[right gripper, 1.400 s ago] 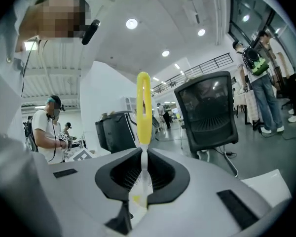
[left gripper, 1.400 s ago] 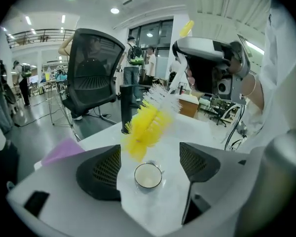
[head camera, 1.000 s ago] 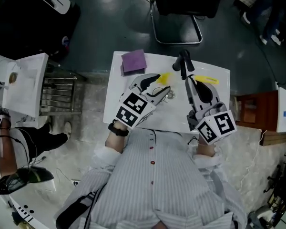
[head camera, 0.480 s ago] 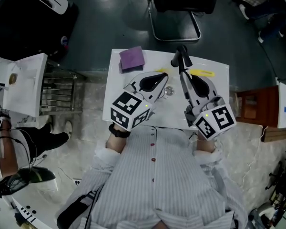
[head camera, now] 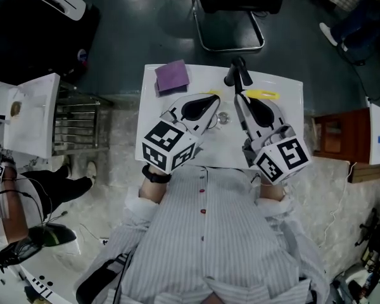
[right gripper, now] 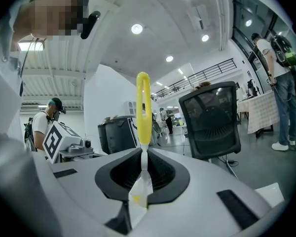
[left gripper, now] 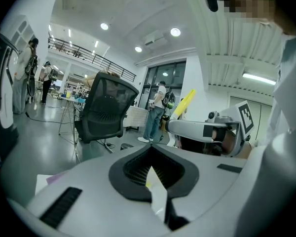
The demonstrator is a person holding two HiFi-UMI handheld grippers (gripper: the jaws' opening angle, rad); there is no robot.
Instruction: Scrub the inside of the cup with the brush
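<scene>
Brush [right gripper: 143, 102] upright within right claw [right gripper: 143, 154]

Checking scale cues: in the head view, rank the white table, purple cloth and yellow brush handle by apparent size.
1. white table
2. purple cloth
3. yellow brush handle, a thin strip; it may be held nearer the camera, so this ranks looks only.

Pale pinstriped button-front shirt [head camera: 231, 252], small red buttons [head camera: 202, 216]. Dark band [head camera: 153, 173] on left wrist. White left gripper [head camera: 213, 104], right gripper [head camera: 239, 100]; black-and-white marker cubes [head camera: 168, 145].
</scene>
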